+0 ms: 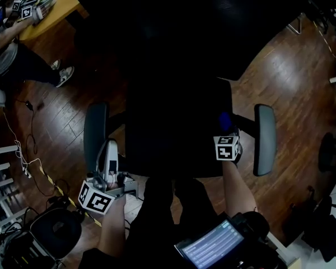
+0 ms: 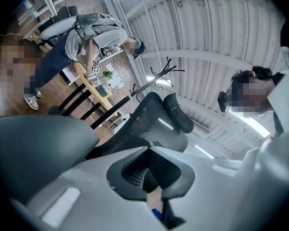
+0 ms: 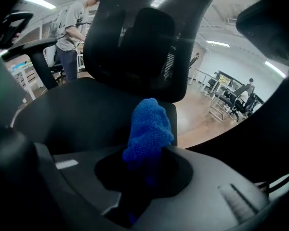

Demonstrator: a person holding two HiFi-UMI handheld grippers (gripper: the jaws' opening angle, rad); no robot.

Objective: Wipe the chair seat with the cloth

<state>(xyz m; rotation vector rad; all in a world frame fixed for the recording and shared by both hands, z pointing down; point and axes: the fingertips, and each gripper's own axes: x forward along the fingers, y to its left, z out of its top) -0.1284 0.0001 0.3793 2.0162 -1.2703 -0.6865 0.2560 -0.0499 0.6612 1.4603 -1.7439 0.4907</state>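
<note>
One chair seat (image 1: 168, 139), two armrests (image 1: 95, 130), two tools, one blue cloth (image 3: 149, 126). Left of the seat, by the left armrest, the left tool (image 2: 147, 150) is closed and empty. The right tool (image 3: 147, 155) pinches the cloth at the seat's right edge.
</note>
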